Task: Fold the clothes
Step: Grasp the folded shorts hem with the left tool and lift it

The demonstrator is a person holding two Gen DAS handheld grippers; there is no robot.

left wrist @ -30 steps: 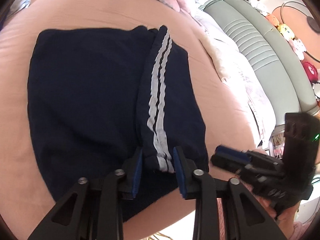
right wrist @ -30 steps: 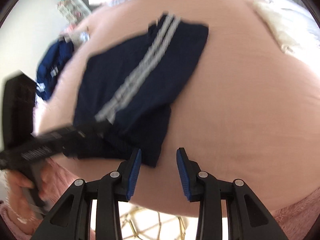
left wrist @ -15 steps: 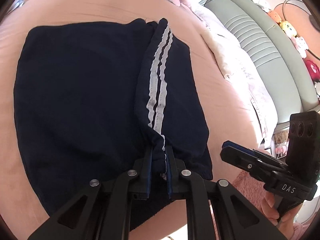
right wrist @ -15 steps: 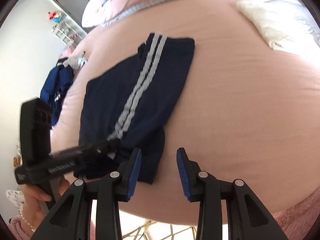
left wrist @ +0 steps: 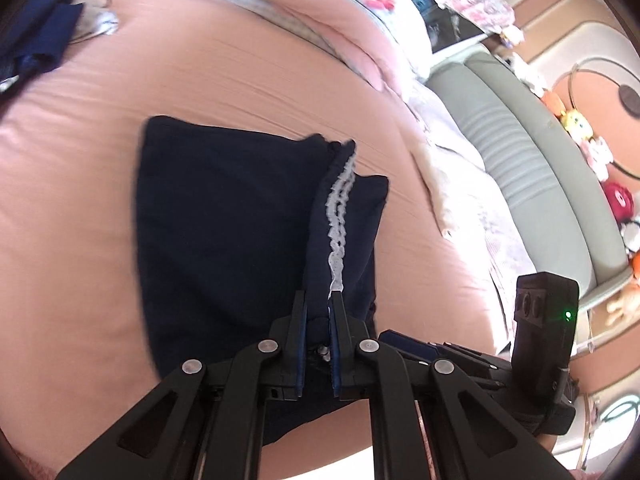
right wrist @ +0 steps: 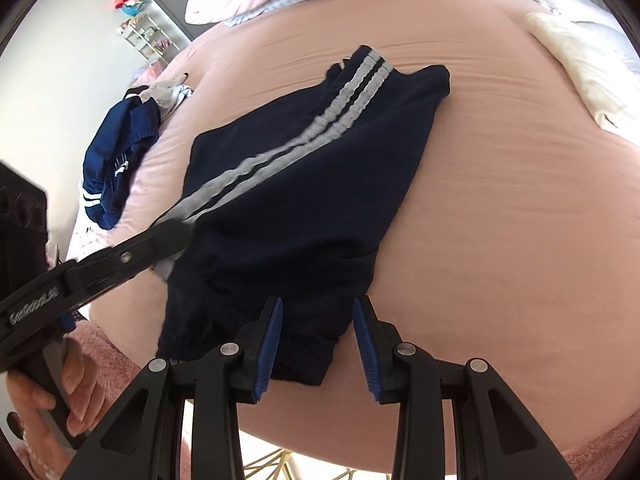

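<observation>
Dark navy shorts (left wrist: 224, 220) with two white side stripes (right wrist: 320, 132) lie on the pink bed (right wrist: 500, 200). My left gripper (left wrist: 318, 308) is shut on the striped fold near its lower end and holds that fold raised and bunched; in the right wrist view the left gripper (right wrist: 180, 226) comes in from the left. My right gripper (right wrist: 318, 312) is open over the shorts' near corner, dark cloth showing between its blue pads (right wrist: 270, 344), which do not press on it. In the left wrist view the right gripper (left wrist: 404, 340) sits just to the right.
A blue garment pile (right wrist: 116, 168) lies at the bed's left side. A pink duvet (left wrist: 320, 8) is bunched at the back, and a cream cloth (right wrist: 580, 76) lies at the right. A grey-green padded headboard (left wrist: 540, 168) with plush toys stands beyond. The bed's near edge runs just under both grippers.
My left gripper shut on the striped fold and lifted it, bunching the stripe. My right gripper slid left from bare sheet to over the shorts' near corner.
</observation>
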